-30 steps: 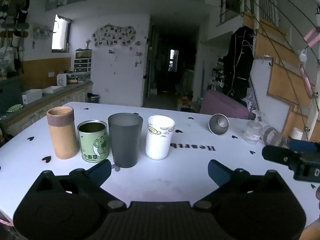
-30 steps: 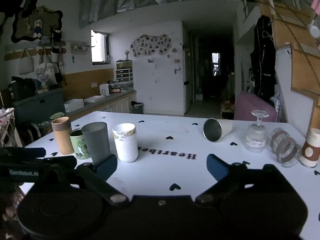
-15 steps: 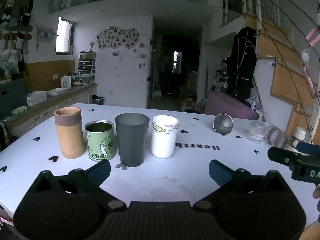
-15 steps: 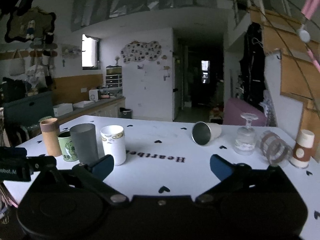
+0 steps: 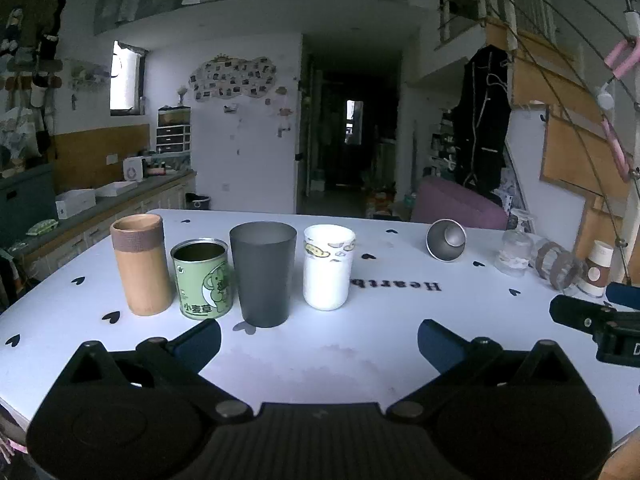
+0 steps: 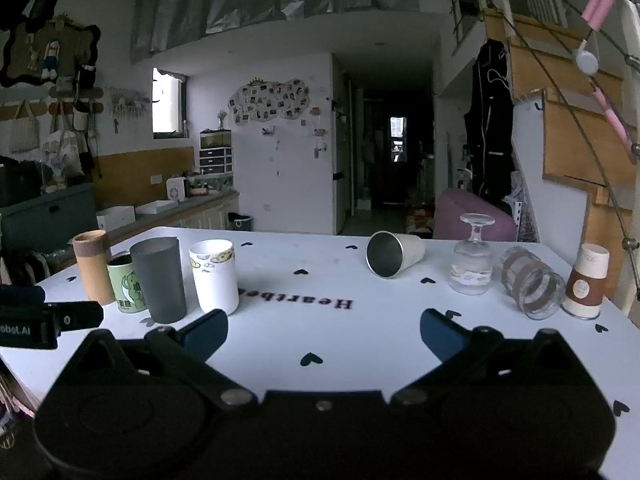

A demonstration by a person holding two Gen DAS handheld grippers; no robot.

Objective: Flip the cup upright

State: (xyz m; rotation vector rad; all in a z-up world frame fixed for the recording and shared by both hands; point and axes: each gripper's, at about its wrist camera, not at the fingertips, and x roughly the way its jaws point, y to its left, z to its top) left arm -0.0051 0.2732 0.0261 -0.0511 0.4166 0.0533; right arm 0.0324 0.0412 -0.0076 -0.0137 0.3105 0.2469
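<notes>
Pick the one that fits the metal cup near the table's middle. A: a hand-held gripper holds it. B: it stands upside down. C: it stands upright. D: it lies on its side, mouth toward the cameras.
D: the metal cup lies tipped over on the table, its open mouth facing the cameras.

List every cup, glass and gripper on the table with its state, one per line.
brown cup: upright
green tin: upright, open
grey cup: upright
white cup: upright
metal cup: on its side
stemmed glass: upside down
ringed glass: on its side
paper cup: upside down
left gripper: open
right gripper: open
</notes>
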